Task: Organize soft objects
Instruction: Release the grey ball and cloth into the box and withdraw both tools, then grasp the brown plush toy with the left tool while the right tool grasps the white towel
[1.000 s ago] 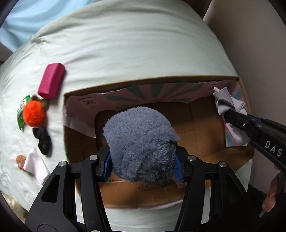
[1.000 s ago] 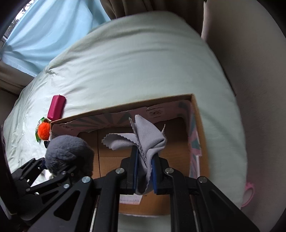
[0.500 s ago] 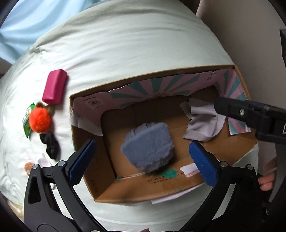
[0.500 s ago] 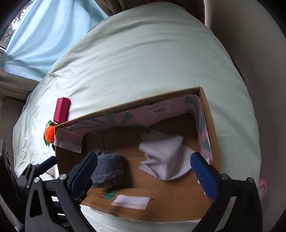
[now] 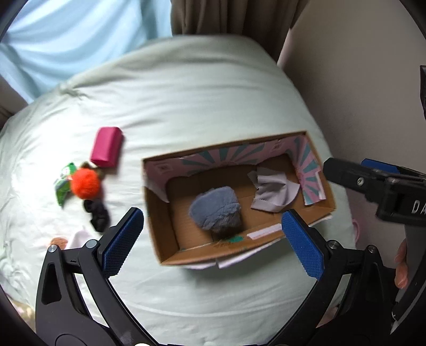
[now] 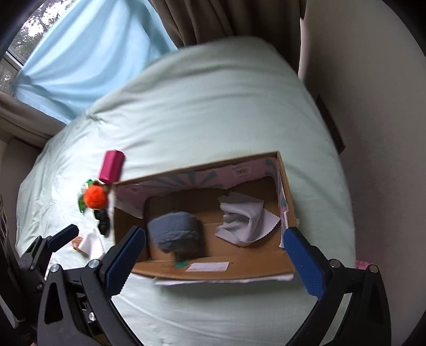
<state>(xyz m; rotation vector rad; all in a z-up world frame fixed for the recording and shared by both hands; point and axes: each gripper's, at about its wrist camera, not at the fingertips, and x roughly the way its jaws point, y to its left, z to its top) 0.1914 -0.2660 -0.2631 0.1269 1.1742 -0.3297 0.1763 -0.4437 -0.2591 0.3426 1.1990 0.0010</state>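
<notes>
An open brown cardboard box (image 5: pixel 159 213) with a pink and teal pattern on its inner walls stands on a pale green bed cover (image 5: pixel 186 106). Inside the box, on the bottom, lies a fluffy grey-blue plush piece (image 5: pixel 217 211) toward the left end, and a pale grey cloth with zigzag edges (image 5: pixel 271 193) lies crumpled toward the right end. The two things lie near each other; whether they touch cannot be told.

The left gripper (image 5: pixel 213 239) is above the near side of the box with its two blue-padded fingers (image 5: pixel 122 239) spread wide, and nothing is between them. The right gripper (image 6: pixel 214 252) is also above the box, fingers wide apart and empty; in the left wrist view its black body comes in from the right edge, with some fingertips of the person's hand (image 5: pixel 402 268) on it.

On the bed cover, to the left of the box, several soft things lie in a loose group: a magenta rectangular pouch (image 5: pixel 106 146), an orange fluffy ball (image 5: pixel 85 183) touching a small green packet (image 5: pixel 62 186), a black fabric piece (image 5: pixel 97 215) just below the ball, and a white folded cloth (image 5: pixel 78 238) next to a small brown item (image 5: pixel 59 241) that is too small to tell. Behind the bed hang a light blue curtain (image 6: pixel 80 61) and a brown curtain (image 6: pixel 226 18).
</notes>
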